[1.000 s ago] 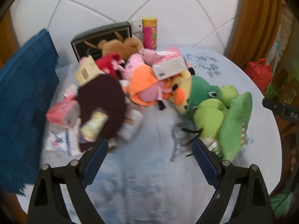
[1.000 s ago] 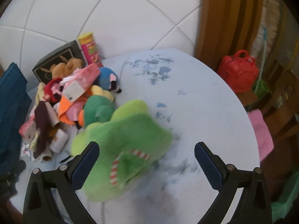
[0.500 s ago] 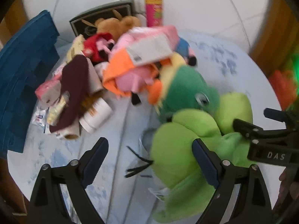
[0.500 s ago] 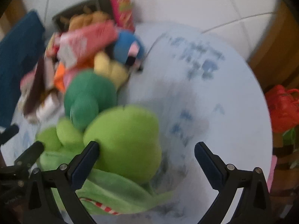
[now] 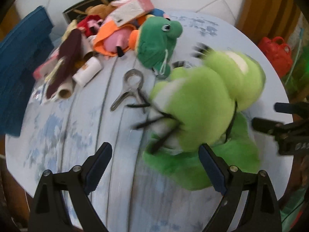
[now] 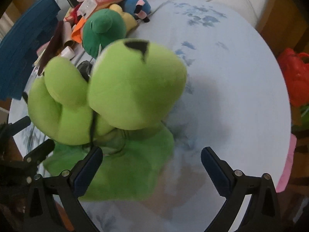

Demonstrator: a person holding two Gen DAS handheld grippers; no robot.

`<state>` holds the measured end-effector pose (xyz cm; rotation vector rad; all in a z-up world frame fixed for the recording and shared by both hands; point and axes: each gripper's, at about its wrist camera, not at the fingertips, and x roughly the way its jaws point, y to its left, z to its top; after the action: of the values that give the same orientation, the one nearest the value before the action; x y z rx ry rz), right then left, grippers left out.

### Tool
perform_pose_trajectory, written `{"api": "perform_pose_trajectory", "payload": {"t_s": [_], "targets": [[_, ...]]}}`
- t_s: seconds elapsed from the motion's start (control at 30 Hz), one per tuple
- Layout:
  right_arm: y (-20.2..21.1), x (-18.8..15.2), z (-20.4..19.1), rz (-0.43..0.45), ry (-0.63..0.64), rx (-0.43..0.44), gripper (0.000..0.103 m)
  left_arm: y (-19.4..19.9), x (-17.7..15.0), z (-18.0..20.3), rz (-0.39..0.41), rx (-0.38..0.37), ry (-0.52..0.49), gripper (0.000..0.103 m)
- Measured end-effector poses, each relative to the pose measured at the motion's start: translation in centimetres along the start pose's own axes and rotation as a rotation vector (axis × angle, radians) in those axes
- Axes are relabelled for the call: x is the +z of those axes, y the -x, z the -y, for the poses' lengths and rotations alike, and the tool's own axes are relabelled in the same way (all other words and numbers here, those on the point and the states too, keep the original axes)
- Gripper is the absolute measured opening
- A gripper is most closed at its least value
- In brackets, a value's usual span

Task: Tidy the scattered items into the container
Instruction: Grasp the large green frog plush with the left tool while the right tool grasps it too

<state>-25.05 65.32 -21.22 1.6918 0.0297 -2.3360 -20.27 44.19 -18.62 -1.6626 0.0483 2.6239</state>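
Both the left claw (image 5: 153, 166) and the right claw (image 6: 151, 171) gape wide and grip nothing, flanking the large lime-green plush frog (image 5: 204, 114) at the round pale-blue table's (image 5: 58, 135) near edge, apparently to lift it jointly.

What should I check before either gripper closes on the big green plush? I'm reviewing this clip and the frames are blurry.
1. Left gripper open: ok, jaws spread wide.
2. Right gripper open: ok, jaws spread wide.
3. Plush between the right gripper's fingers: not ok, it sits over the left finger, mostly off-centre.
4. Plush between the left gripper's fingers: not ok, only its edge reaches the right finger.
5. Metal clip free of the plush: cannot tell, black straps blur across both.
6. Container ready to receive: cannot tell, the blue bin shows only its outer wall.
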Motion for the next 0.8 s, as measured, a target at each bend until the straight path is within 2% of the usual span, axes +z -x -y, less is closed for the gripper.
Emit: {"api": "perform_pose_trajectory", "payload": {"t_s": [0.07, 0.13, 0.2, 0.3, 0.6, 0.67, 0.8], "targets": [[2.3, -0.1, 0.7, 0.054, -0.001, 0.006, 0.103, 2.5, 0.4, -0.3, 0.054, -0.018, 0.047, 0.092], [5.0, 0.8, 1.4, 0.132, 0.001, 0.012, 0.103, 4.4, 1.6, -0.2, 0.112, 0.005, 0.08, 0.092], [6.4, 2.1, 2.0, 0.172, 0.004, 0.007, 0.103, 4.6, 2.7, 0.2, 0.119, 0.022, 0.097, 0.092], [5.4, 2.5, 2.3, 0.146, 0.016, 0.01, 0.103, 3.1, 2.9, 1.6, 0.059, 0.04, 0.105, 0.092], [0.1, -0.2, 2.9, 0.017, 0.048, 0.049, 0.103, -1.0, -2.4, 5.1, -0.047, 0.049, 0.125, 0.092], [-0.5, -0.4, 3.0, 0.01, 0.053, 0.073, 0.103, -1.5, -3.1, 5.4, -0.056, 0.048, 0.139, 0.092], [-0.5, -0.5, 2.7, 0.019, 0.071, 0.114, 0.103, -1.2, -3.7, 6.2, -0.022, 0.08, 0.133, 0.092]]}}
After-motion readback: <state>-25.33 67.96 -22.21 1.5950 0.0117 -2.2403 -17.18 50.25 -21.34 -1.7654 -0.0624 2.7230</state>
